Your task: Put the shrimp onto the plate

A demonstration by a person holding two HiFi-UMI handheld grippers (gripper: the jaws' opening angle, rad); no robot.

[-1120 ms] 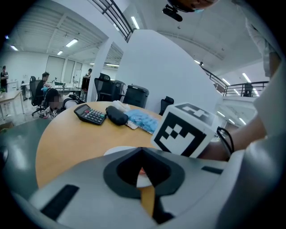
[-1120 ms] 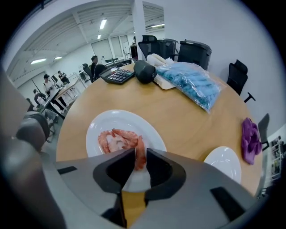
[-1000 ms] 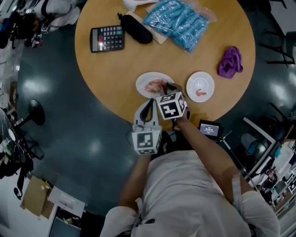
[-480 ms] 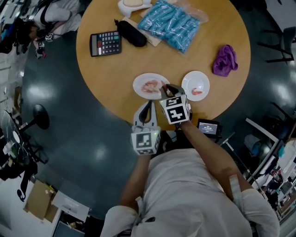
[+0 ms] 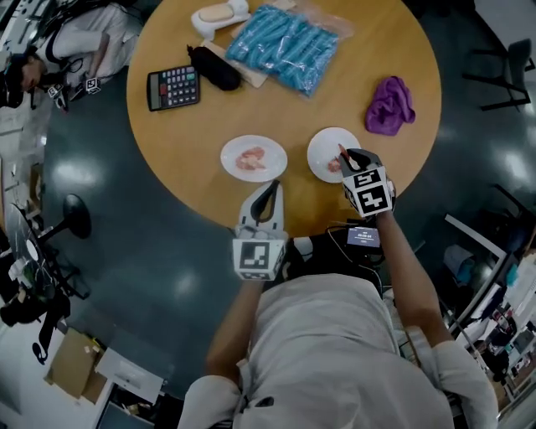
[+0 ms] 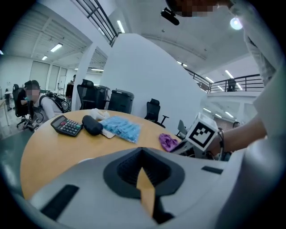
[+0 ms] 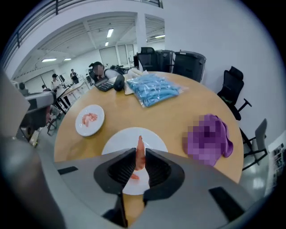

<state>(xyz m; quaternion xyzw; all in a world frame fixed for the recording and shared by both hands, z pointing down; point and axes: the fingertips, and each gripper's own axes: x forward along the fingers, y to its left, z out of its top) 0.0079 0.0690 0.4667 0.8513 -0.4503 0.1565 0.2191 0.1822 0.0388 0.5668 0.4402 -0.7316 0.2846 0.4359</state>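
Note:
Two white plates lie near the front edge of the round wooden table. The left plate (image 5: 272, 159) (image 7: 82, 126) carries pink shrimp (image 5: 250, 157) (image 7: 90, 117). My right gripper (image 5: 346, 156) (image 7: 140, 154) hangs over the right plate (image 5: 322, 144) (image 7: 117, 142), shut on one shrimp (image 7: 140, 155) that sticks out past the jaws. One more shrimp (image 7: 134, 177) lies on that plate under it. The left gripper (image 5: 271, 188) (image 6: 143, 155) waits at the table edge just below the left plate, jaws together with nothing in them.
Farther back on the table (image 5: 193, 134) are a calculator (image 5: 173, 87), a black case (image 5: 213, 67), a bag of blue items (image 5: 285, 46), a white object (image 5: 219, 14) and a purple cloth (image 5: 389, 105). A small lit screen (image 5: 363, 235) sits below the table edge by my right arm.
My right gripper has left the left plate and travelled right with a shrimp, reaching the right plate. The left gripper has stayed by the table edge.

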